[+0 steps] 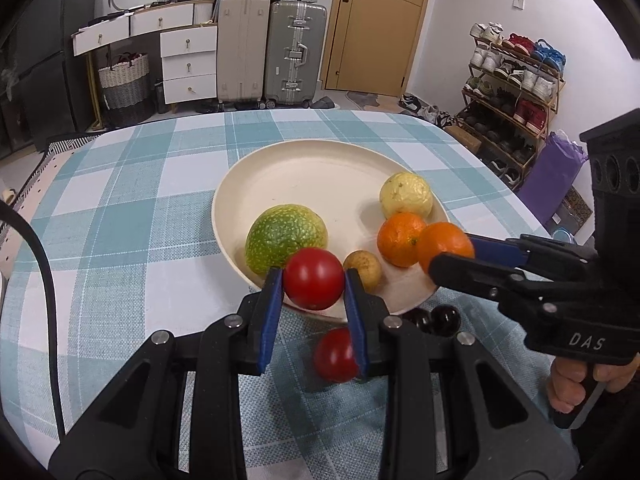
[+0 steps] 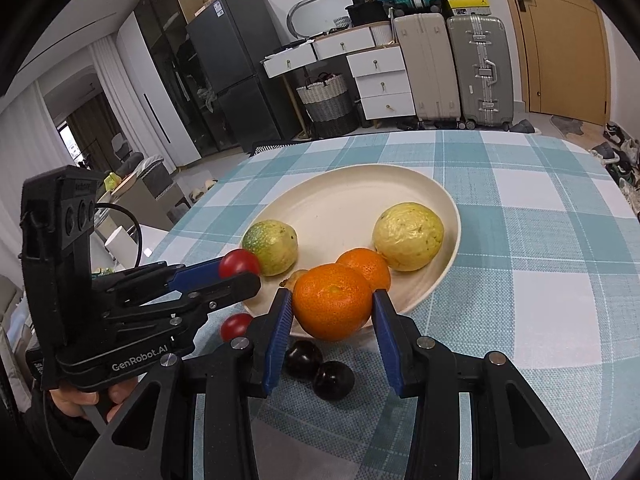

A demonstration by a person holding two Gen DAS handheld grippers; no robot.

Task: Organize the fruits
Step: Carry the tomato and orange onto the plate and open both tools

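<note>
A cream plate [image 1: 320,172] [image 2: 352,200] on the checked tablecloth holds a green fruit [image 1: 286,238] [image 2: 272,246], a yellow fruit [image 1: 406,195] [image 2: 408,236], an orange [image 1: 400,238] [image 2: 370,266] and a small brown fruit [image 1: 363,270]. My left gripper [image 1: 313,280] [image 2: 236,270] is shut on a red tomato [image 1: 313,278] [image 2: 239,263] above the plate's near rim. My right gripper [image 2: 332,308] [image 1: 448,254] is shut on a second orange [image 2: 332,301] [image 1: 444,246] over the near rim. Another red tomato [image 1: 334,356] [image 2: 235,326] and two dark plums [image 2: 320,368] [image 1: 436,320] lie on the cloth before the plate.
The table's far edge [image 1: 280,114] faces suitcases [image 1: 272,52], white drawers [image 1: 188,64] and a door. A shoe rack [image 1: 516,88] stands at the right. A black cable [image 1: 44,280] hangs at the left. A fridge [image 2: 236,76] shows in the right wrist view.
</note>
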